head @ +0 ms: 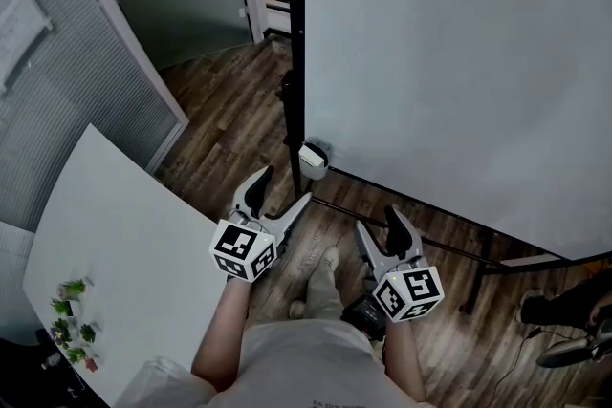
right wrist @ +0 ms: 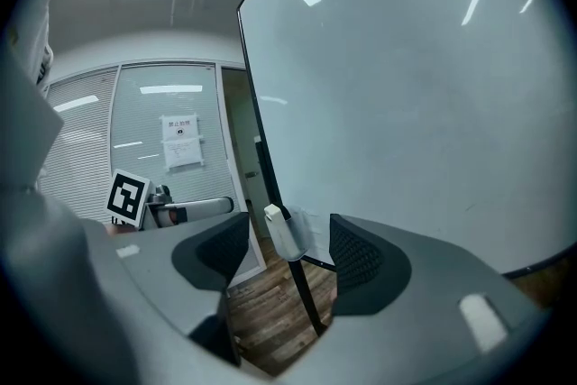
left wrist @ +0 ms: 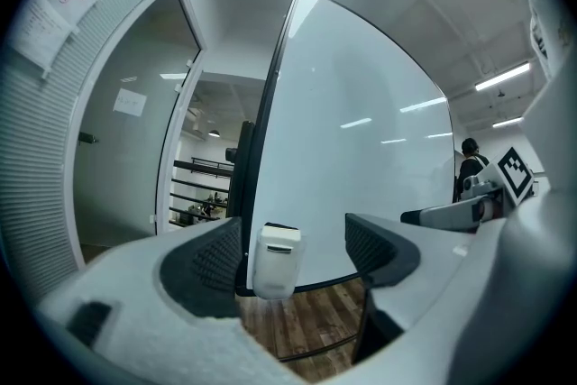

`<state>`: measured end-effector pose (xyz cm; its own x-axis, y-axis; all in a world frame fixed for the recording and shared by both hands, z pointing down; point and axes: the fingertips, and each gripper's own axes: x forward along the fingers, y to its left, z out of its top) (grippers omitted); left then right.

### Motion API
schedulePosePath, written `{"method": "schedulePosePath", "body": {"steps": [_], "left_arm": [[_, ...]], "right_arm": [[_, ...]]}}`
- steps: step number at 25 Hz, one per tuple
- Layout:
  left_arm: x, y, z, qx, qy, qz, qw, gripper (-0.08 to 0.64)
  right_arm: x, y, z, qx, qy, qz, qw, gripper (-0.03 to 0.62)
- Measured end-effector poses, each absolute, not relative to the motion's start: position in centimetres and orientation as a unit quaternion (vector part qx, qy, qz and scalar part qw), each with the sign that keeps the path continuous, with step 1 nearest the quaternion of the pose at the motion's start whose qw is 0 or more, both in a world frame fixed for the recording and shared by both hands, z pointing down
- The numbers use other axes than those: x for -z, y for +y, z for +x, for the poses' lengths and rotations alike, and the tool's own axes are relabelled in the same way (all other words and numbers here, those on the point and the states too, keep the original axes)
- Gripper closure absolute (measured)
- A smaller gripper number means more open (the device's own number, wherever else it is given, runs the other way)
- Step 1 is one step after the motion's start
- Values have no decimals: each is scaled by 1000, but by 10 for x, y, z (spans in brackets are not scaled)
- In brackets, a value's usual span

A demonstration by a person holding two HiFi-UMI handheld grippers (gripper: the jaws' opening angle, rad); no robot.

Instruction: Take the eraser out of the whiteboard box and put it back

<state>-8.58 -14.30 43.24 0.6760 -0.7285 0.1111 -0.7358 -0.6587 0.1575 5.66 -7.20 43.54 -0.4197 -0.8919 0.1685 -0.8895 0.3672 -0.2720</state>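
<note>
Glossy whiteboard carries a rounded translucent box; left gripper and right gripper, ribbed jaws apart, empty.

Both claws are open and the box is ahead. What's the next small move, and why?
Probably ease the left claw forward toward the whiteboard box. Its jaws stand apart, and in the left gripper view the box holding the eraser sits framed between them, nearer the left jaw and not yet reached.
</note>
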Motion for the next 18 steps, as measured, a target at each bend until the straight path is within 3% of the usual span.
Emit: {"method": "schedulePosePath", "body": {"steps": [18], "left_arm": [[-460, -188, -64, -38, -390, 913, 111, 212]], "right_arm": [[-456, -107, 76, 183, 815, -549, -12, 310]]}}
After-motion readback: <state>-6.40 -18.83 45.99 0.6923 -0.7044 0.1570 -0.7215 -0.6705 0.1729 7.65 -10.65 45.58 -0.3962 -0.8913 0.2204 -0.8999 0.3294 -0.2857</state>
